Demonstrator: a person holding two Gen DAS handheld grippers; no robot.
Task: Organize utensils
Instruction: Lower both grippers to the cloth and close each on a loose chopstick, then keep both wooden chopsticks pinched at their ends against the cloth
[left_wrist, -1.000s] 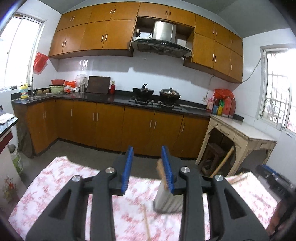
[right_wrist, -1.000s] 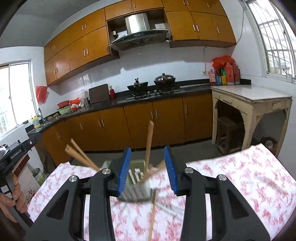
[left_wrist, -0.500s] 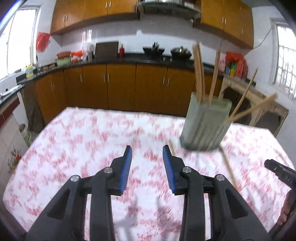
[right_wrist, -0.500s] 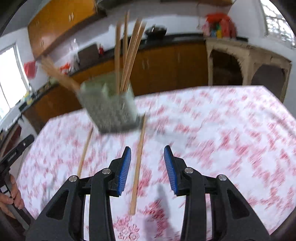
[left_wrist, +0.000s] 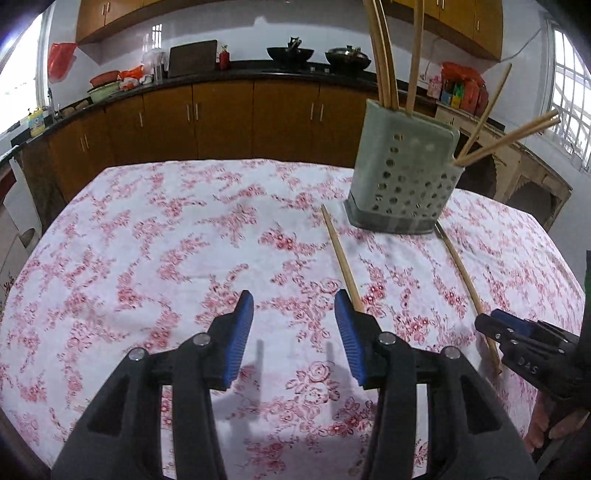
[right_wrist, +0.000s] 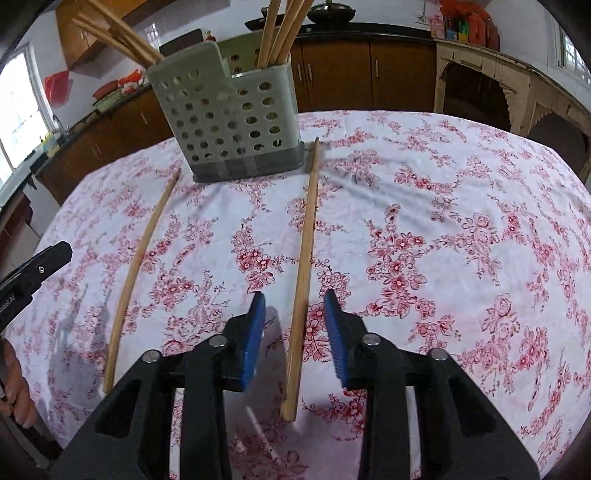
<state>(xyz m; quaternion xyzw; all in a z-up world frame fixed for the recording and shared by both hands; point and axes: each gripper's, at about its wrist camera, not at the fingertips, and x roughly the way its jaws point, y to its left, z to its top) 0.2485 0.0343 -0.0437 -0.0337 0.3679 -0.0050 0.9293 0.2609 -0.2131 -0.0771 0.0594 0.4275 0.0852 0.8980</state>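
Our right gripper (right_wrist: 294, 306) wide open, chopstick (right_wrist: 303, 258) on cloth between blue pads; we go low, pinch gently, lift flat; left gripper (left_wrist: 293, 314) open, empty; holder (right_wrist: 225, 122) waits ahead.

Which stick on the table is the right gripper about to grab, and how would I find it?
Find the grey holder with holes standing on the flowery tablecloth. Two loose chopsticks lie in front of it. The one you want, the straight chopstick, runs from the holder's base corner down between the right gripper's open blue fingers; the curved-looking chopstick lies farther left.
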